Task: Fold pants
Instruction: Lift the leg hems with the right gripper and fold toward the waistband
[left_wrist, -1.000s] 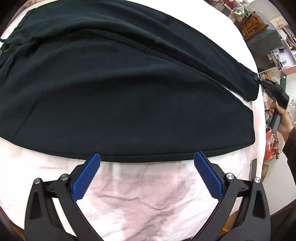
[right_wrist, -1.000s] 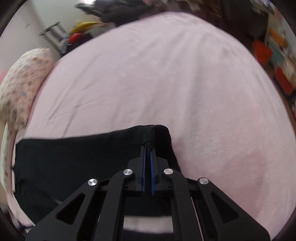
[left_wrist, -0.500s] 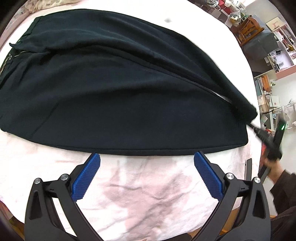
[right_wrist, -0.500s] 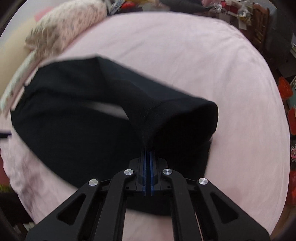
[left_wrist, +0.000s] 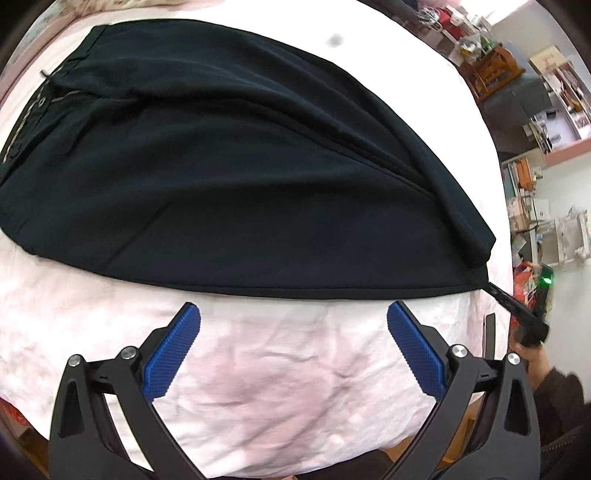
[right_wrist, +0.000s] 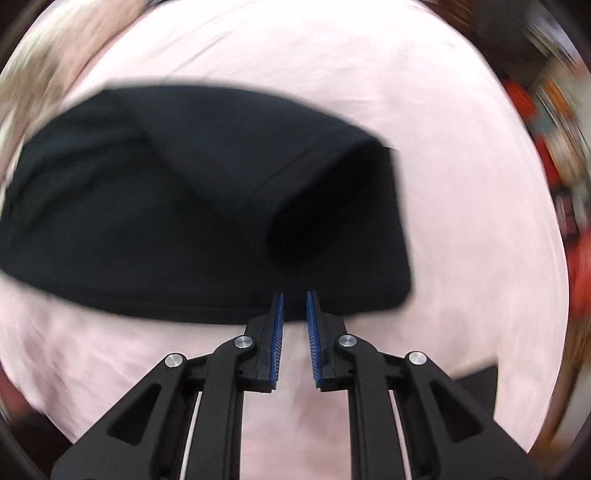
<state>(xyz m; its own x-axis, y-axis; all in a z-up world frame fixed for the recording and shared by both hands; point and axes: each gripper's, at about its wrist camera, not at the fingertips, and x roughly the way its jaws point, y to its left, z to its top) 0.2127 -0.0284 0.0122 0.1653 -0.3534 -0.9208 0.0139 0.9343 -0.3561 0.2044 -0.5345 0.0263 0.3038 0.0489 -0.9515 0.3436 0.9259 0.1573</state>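
Black pants (left_wrist: 236, 192) flat on pink bedsheet (left_wrist: 280, 369), legs stacked. Left gripper (left_wrist: 293, 325) wide apart just short of hem, holding nothing. Right gripper (right_wrist: 294, 295) slightly apart at cuff edge, w/ no cloth between.
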